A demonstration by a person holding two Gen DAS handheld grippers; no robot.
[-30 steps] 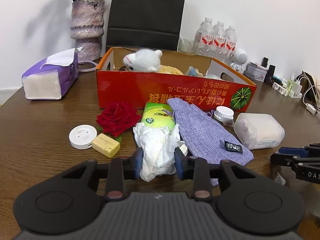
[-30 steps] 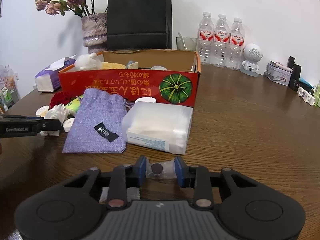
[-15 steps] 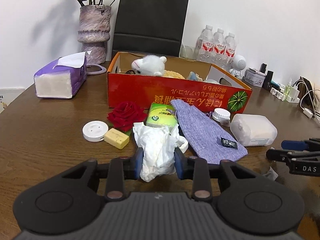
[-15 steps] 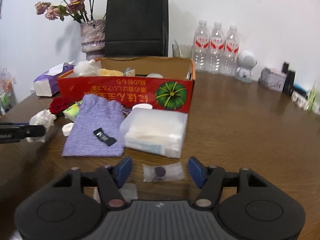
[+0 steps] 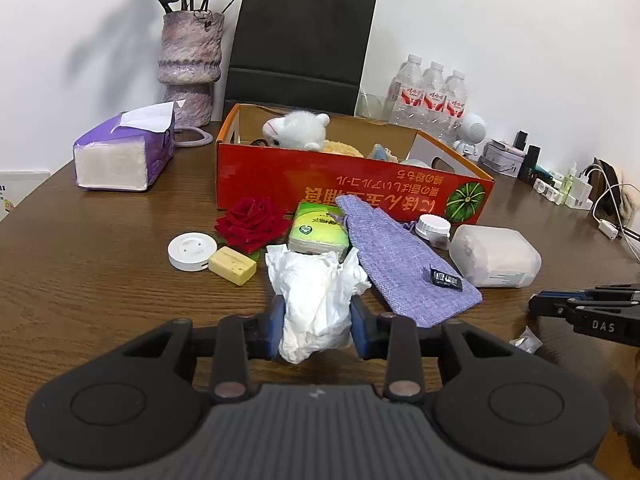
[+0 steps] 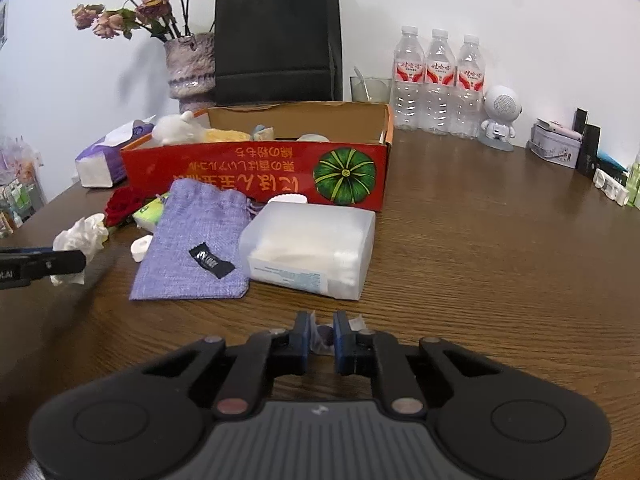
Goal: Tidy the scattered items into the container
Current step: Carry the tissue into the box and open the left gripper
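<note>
My left gripper (image 5: 317, 322) is shut on a crumpled white tissue (image 5: 314, 292) and holds it above the table, in front of the red cardboard box (image 5: 348, 190). The tissue also shows in the right wrist view (image 6: 78, 240). My right gripper (image 6: 321, 334) is shut on a small clear plastic packet (image 6: 323, 335) with a dark disc inside, low over the table. The box (image 6: 256, 164) holds a white plush toy (image 5: 298, 130) and other items.
In front of the box lie a red rose (image 5: 252, 222), green tissue pack (image 5: 318, 228), purple cloth pouch (image 5: 400, 260), white disc (image 5: 192, 250), yellow block (image 5: 232, 266), white cap (image 5: 432, 228) and a translucent plastic box (image 6: 310, 250). A tissue box, vase, black bag and bottles stand behind.
My right gripper opened half a second ago and has now closed on the clear packet. My left gripper has risen and drawn back with the tissue.
</note>
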